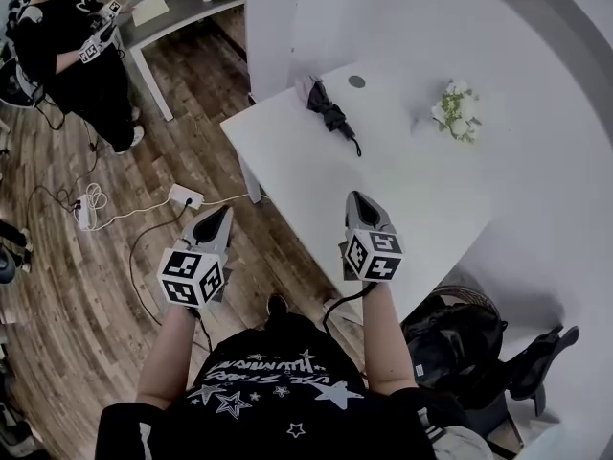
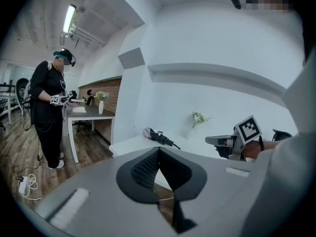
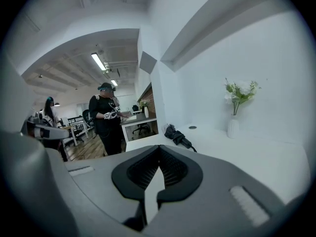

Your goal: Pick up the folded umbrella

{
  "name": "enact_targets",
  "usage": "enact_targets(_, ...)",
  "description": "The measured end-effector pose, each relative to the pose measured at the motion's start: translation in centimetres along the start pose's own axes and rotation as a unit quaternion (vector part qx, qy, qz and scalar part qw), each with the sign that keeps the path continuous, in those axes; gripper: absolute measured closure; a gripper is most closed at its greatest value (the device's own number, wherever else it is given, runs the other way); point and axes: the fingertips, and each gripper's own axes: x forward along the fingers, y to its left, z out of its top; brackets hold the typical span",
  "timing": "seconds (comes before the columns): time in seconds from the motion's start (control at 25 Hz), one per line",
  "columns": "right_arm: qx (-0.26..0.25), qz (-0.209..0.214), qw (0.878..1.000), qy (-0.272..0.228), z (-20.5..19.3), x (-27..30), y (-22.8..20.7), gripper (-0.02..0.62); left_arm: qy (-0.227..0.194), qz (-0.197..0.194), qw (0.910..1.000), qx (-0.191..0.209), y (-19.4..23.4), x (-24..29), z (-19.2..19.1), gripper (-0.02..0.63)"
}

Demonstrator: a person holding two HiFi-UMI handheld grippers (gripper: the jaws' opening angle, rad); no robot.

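The folded umbrella (image 1: 330, 113) is black and lies on the far left part of the white table (image 1: 402, 190), its strap end toward me. It also shows in the left gripper view (image 2: 159, 138) and the right gripper view (image 3: 177, 136), well ahead of both grippers. My left gripper (image 1: 226, 211) hangs over the wooden floor left of the table, its jaws (image 2: 159, 148) shut on nothing. Over the table's near edge is my right gripper (image 1: 359, 196), its jaws (image 3: 159, 147) shut and empty.
A white vase of flowers (image 1: 458, 111) stands at the table's far right by the wall. A person in black (image 1: 81, 56) stands at a grey desk (image 1: 182, 8) to the far left. A power strip and cables (image 1: 182, 196) lie on the floor. A black bag (image 1: 450, 338) sits at lower right.
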Motion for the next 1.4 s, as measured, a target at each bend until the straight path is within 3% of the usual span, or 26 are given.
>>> enact_targets(0.36, 0.004, 0.010, 1.000, 0.012, 1.5, 4.7, -4.3, 0.581, 0.004, -0.005, 1.0000, 0.004, -1.5, 6.3, 1.6, 0.603)
enact_targets(0.72, 0.008, 0.017, 1.000, 0.016, 3.3, 9.1, -5.4, 0.582, 0.007, -0.002, 0.9999, 0.015, 0.1, 10.3, 4.0, 0.603)
enact_targets(1.0, 0.003, 0.015, 1.000, 0.026, 4.2, 13.1, -5.3, 0.581, 0.017, -0.033, 0.9992, 0.018, 1.8, 15.0, 4.8, 0.603)
enact_targets(1.4, 0.020, -0.023, 0.998, 0.057, 4.8, 18.3, -7.7, 0.581, 0.047, -0.105, 0.9930, 0.028, 3.8, 24.4, 6.8, 0.603)
